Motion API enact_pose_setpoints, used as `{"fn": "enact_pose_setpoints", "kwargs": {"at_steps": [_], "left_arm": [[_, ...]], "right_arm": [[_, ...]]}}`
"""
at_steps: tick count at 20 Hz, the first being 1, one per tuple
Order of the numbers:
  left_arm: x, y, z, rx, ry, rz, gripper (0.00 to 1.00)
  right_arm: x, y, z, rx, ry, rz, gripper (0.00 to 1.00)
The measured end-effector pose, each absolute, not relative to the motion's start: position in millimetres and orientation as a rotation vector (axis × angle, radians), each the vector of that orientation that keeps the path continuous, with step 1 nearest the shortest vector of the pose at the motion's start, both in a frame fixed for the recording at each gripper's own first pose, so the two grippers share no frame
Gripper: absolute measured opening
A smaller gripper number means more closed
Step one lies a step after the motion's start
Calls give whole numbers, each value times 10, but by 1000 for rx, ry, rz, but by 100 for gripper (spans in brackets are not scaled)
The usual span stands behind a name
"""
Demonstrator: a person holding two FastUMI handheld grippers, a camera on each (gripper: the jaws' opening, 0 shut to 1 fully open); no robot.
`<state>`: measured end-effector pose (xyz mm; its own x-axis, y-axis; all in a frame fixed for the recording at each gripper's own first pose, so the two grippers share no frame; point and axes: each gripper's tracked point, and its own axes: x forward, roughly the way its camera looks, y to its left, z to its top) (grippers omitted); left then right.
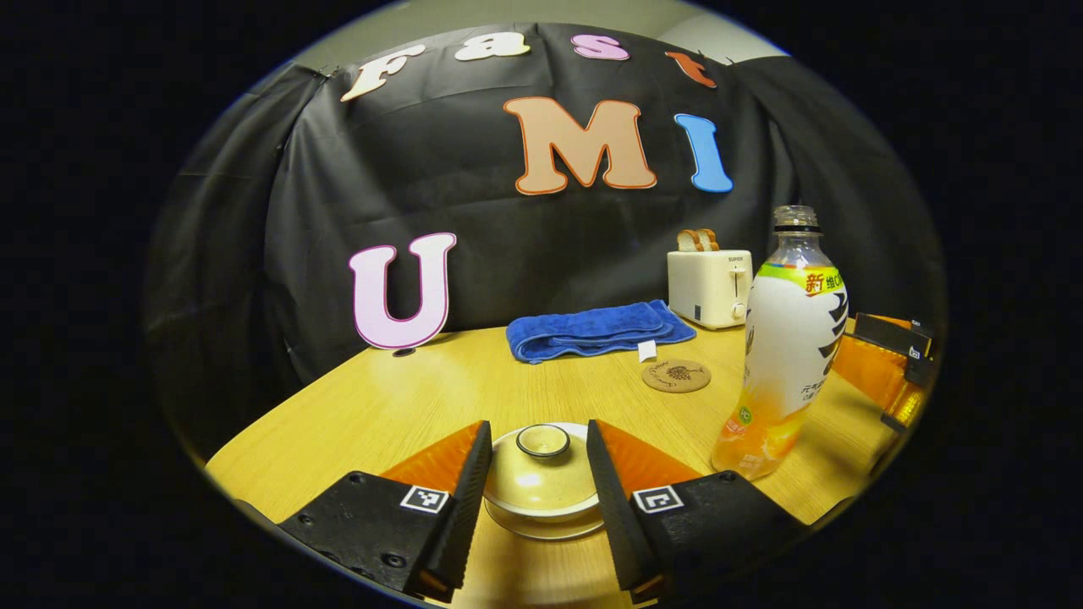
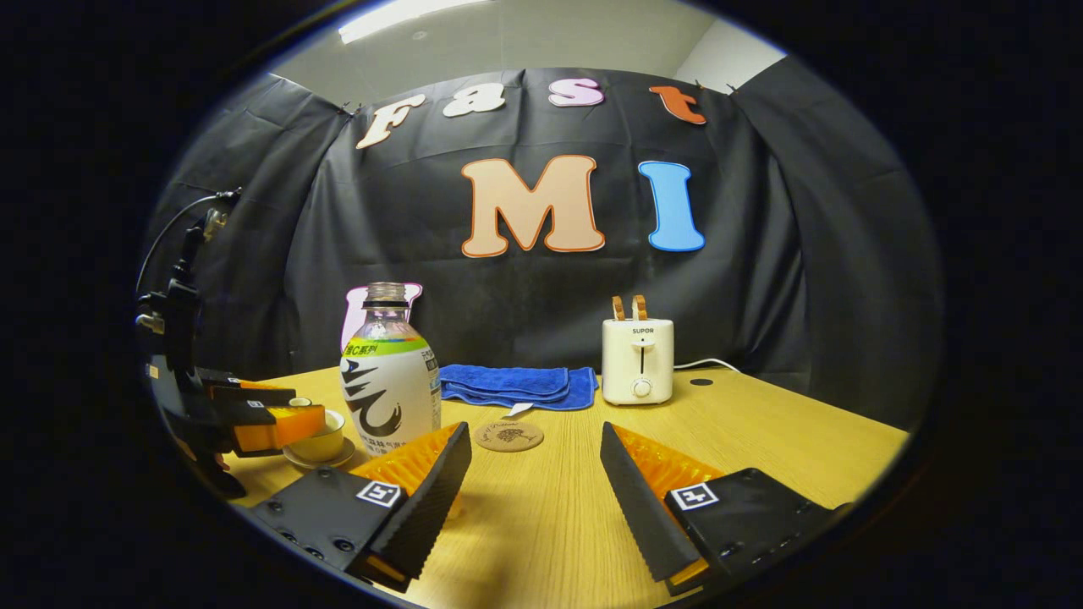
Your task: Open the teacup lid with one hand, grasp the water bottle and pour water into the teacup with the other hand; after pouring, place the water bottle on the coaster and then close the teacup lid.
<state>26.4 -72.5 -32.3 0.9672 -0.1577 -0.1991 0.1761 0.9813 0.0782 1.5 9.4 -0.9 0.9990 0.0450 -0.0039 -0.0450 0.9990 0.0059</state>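
Left gripper (image 1: pixel 538 474) open, fingers flanking the teacup lid (image 1: pixel 541 475), not pressing; lid on cup near table's front edge. Right gripper (image 2: pixel 536 482) open, empty, water bottle (image 2: pixel 390 385) just beside its left finger. Coaster (image 2: pixel 508 436) bare mid-table. No step completed yet.

Each gripper is built the same way: two black finger blocks ending in wedge-shaped pads, orange on the outer faces and ribbed black on the inner gripping faces. The left gripper (image 1: pixel 539 474) carries a small black-and-white square marker on top of each finger block, with dark screws sunk into the black housing beside it. The right gripper (image 2: pixel 535 482) bears the same square markers and screw heads. Seen from across the table, the left gripper's body is a black frame with a thin cable looping above it.
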Motion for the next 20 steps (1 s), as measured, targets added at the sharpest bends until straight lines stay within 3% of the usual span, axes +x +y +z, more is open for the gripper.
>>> {"fn": "enact_pose_setpoints", "kwargs": {"at_steps": [3, 5, 6, 8, 9, 11, 13, 14, 20], "left_arm": [[263, -712, -295, 90, 179, -160, 58], [285, -715, -286, 86, 166, -156, 49], [289, -740, -288, 87, 167, -158, 39], [296, -745, -281, 102, 164, -158, 31], [297, -741, -290, 107, 168, -155, 27], [305, -732, -264, 97, 157, -144, 25], [304, -728, -266, 91, 153, -138, 23], [298, -724, -249, 90, 150, -137, 22], [230, -651, -115, 96, 121, -117, 22]], "right_arm": [[14, 95, -4, 6, 5, 45, 95], [14, 97, -2, 6, 5, 48, 99], [12, 110, -3, 6, 5, 52, 95], [9, 149, -10, 7, 5, 74, 94], [7, 190, -8, 7, 6, 96, 98], [-6, 224, -3, 9, 6, 122, 94], [-18, 240, -1, 11, 7, 139, 98], [-22, 261, -5, 11, 6, 149, 94], [-155, 401, 0, 10, 7, 232, 94]]}}
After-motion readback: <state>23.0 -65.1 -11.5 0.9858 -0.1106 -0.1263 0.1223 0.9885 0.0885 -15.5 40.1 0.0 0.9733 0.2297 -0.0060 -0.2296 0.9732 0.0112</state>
